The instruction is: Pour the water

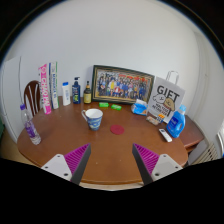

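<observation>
A clear water bottle (30, 123) with a purple label stands near the left edge of the round wooden table (110, 150). A white mug (93, 118) with a blue pattern sits near the table's middle, well beyond my fingers. My gripper (111, 160) hovers over the table's near edge, open, its two magenta pads (72, 158) spread wide with nothing between them. The bottle is off to the left of the left finger, the mug ahead and slightly left.
A small pink coaster (117, 128) lies right of the mug. A framed photo (122, 84), several bottles (76, 92), a gift bag (166, 100) and a blue bottle (177, 123) line the back and right. A wooden chair (33, 96) stands at the left.
</observation>
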{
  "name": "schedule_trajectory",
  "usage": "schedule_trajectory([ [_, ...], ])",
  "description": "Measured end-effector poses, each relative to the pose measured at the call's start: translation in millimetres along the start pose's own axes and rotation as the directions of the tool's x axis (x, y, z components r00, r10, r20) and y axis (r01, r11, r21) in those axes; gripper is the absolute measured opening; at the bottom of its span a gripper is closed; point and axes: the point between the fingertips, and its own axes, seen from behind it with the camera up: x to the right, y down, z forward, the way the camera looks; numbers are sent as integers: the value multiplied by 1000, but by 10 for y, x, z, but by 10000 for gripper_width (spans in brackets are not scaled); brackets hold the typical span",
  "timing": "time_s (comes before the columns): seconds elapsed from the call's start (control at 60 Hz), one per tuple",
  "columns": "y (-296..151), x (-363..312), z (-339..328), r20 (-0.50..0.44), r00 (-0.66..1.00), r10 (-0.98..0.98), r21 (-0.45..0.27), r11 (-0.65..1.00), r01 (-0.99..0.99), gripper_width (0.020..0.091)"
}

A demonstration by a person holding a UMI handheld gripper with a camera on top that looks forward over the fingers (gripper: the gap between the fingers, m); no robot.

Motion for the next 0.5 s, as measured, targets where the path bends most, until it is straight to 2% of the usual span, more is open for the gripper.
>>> schedule_trajectory([
  [0.133, 100, -366, -48, 25, 1000, -17, -8, 1000, 17, 857],
  [0.3, 264, -1286, -160, 66, 997, -34, -13, 999, 35, 856],
  [0.5, 371, -2647, -162, 171, 984, -44, 6, 999, 43, 857],
])
